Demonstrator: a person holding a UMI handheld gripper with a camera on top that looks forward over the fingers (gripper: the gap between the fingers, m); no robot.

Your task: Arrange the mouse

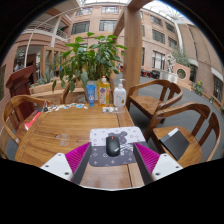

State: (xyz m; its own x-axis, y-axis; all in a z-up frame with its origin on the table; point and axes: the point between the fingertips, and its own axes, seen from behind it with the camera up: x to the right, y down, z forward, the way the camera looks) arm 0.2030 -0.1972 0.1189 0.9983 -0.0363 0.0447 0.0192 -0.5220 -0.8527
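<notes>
Tool (113, 160): two-finger, magenta pads (77, 155) on inner faces, spread wide, holding nothing.
Small black computer mouse (113, 146): btwn the fingers, gap on either side, resting on its own on a grey patterned square mouse mat (126, 135); not touched by either pad.
Mat: lies flat on wooden slatted table (60, 130), just ahead of tool, far edge beyond the fingertips.
Beyond mat, far side of table: clear plastic bottle w/ white cap (120, 95), orange-yellow bottle (103, 93), blue container (90, 93), in a row, close together.
Behind those: leafy green potted plant (88, 52).
Ahead-left of tool: small red item (33, 119) on table, type unclear.
Right of tool: wooden armchairs (160, 100), one w/ a dark flat object (175, 143) on seat.
Bkgd: multi-storey building facade (120, 25) w/ windows.
</notes>
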